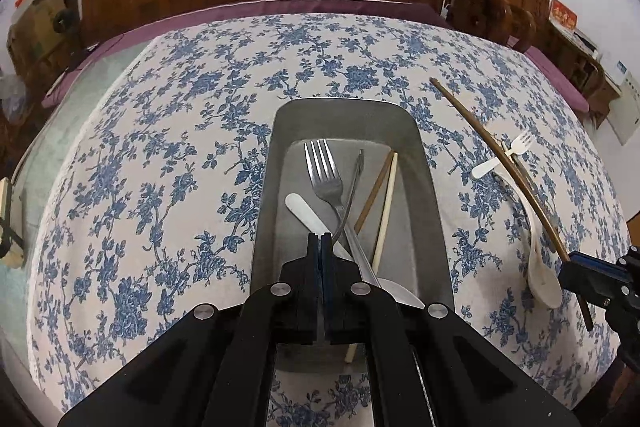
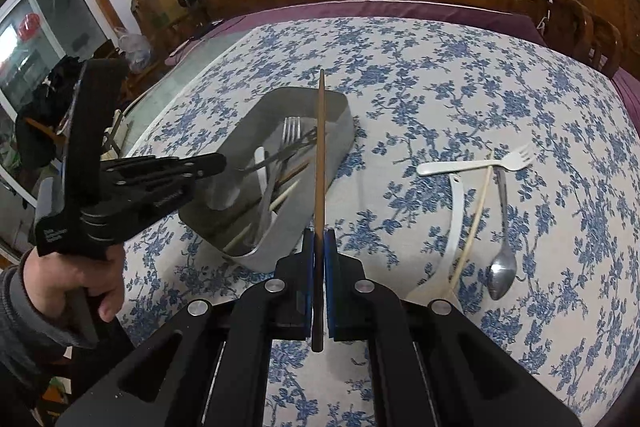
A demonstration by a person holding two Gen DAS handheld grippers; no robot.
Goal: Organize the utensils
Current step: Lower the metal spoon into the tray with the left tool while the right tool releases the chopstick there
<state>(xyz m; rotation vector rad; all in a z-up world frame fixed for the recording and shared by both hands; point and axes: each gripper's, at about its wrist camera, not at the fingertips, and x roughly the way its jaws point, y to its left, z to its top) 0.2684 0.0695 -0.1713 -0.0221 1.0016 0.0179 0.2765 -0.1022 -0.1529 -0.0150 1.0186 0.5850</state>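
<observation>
Jaws: right clamps brown chopstick [image 2: 319,163], left together over tray [image 1: 424,187] holding fork [image 1: 324,175].

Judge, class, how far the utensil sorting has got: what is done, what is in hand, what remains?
Done: the metal tray already holds a steel fork, a white utensil and chopsticks. In hand: the right claw is shut on a brown chopstick beside the tray; the left claw is shut and empty above it. Left on the tablecloth: a white fork, a metal spoon, a pale chopstick and a white spoon.
</observation>
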